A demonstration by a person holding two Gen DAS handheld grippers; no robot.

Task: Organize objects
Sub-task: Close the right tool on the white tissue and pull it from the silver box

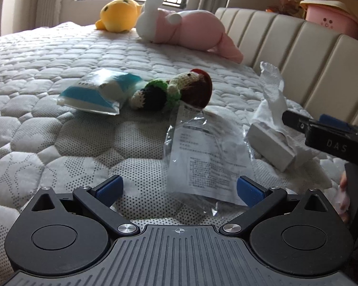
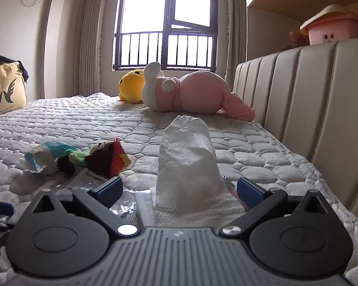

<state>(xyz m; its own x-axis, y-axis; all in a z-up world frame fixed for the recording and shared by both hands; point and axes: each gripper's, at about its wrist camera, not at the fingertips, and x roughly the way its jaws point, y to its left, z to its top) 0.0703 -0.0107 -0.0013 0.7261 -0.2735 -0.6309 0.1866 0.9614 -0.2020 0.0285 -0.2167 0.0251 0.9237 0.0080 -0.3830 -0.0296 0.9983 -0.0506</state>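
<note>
On a quilted white mattress (image 1: 59, 76), a person's right gripper (image 2: 179, 188) stands with jaws apart on either side of the white paper tissue (image 2: 186, 157) rising from a small grey tissue box (image 1: 269, 145), while the left gripper (image 1: 179, 188), jaws also apart and empty, hovers just before a crumpled clear plastic sleeve with a printed leaflet (image 1: 202, 157). Beyond lie a blue-and-white plastic pouch (image 1: 95, 93) touching a crocheted doll with brown hair and green collar (image 1: 174, 90); 2 plush toys, 1 yellow (image 1: 118, 15) and 1 pink-and-white (image 1: 186, 26), rest well apart near the window. If the tissue pack is the piece in hand, closing low on the box rather than on the loose sheet would likely carry it without tearing.
</note>
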